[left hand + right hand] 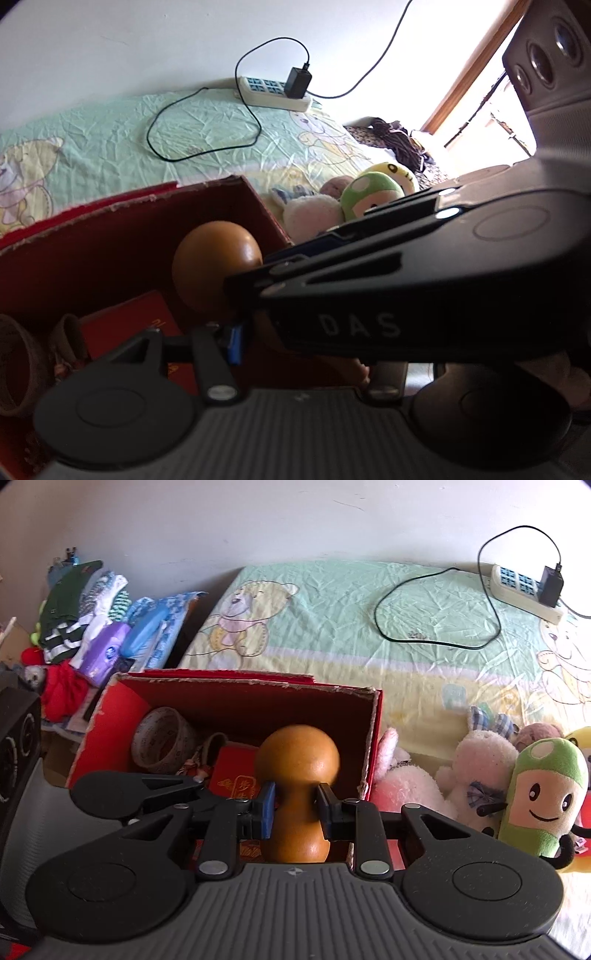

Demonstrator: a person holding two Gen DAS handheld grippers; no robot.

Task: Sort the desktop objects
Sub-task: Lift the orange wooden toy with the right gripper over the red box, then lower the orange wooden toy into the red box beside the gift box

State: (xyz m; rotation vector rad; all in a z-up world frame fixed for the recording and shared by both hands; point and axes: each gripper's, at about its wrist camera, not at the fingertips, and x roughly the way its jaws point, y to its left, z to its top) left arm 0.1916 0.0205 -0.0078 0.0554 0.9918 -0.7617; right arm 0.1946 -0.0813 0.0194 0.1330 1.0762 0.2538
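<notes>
Two blue pads of the right tongs [295, 806] pinched the narrow waist of a wooden gourd [297, 775] above the red box [110, 731]. Its smooth, top-heavy head could slip and strike the tape roll [162, 738]. Whether the left tongs [236, 343] were clenched could not be told.
</notes>
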